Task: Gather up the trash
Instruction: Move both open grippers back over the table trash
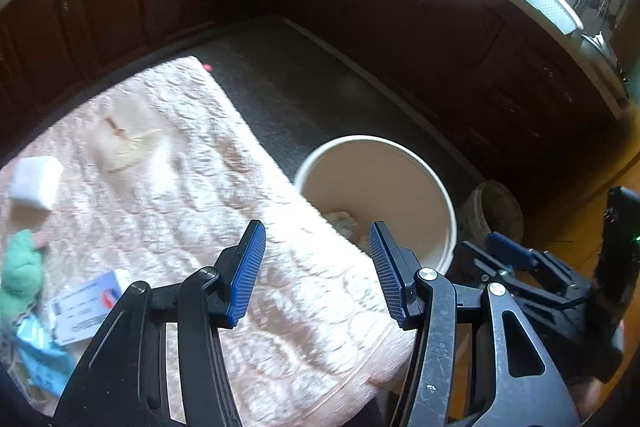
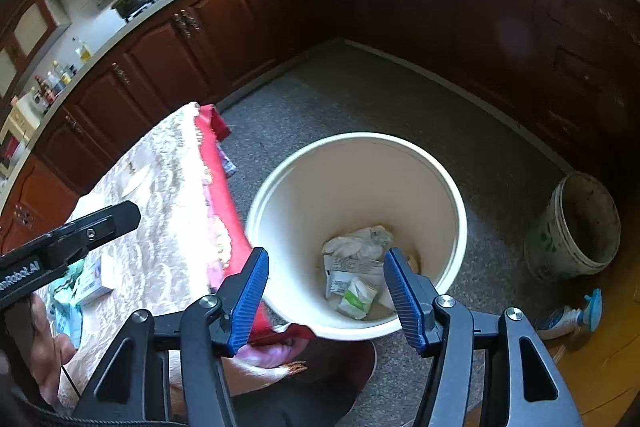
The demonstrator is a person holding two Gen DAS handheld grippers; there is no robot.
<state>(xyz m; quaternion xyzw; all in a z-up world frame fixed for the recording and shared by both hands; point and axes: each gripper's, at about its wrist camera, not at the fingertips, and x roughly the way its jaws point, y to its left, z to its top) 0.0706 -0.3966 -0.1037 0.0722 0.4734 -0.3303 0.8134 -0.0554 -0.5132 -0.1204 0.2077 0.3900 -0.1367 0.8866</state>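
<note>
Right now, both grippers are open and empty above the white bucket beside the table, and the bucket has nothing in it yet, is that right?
Not quite: the white bucket already holds trash. The right wrist view shows crumpled paper and wrappers on its bottom. The rest stands: the left gripper and right gripper are both open and empty, and the bucket stands beside the table.

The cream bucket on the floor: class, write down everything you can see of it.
The cream bucket is round, smooth and plastic-looking, with a rolled rim and no lid. It stands upright and open on the speckled grey floor, close beside the cloth-covered table. Crumpled paper and a green-and-white packet lie at its bottom. Nothing grips it; the right gripper hovers above, fingers apart and empty.
</note>
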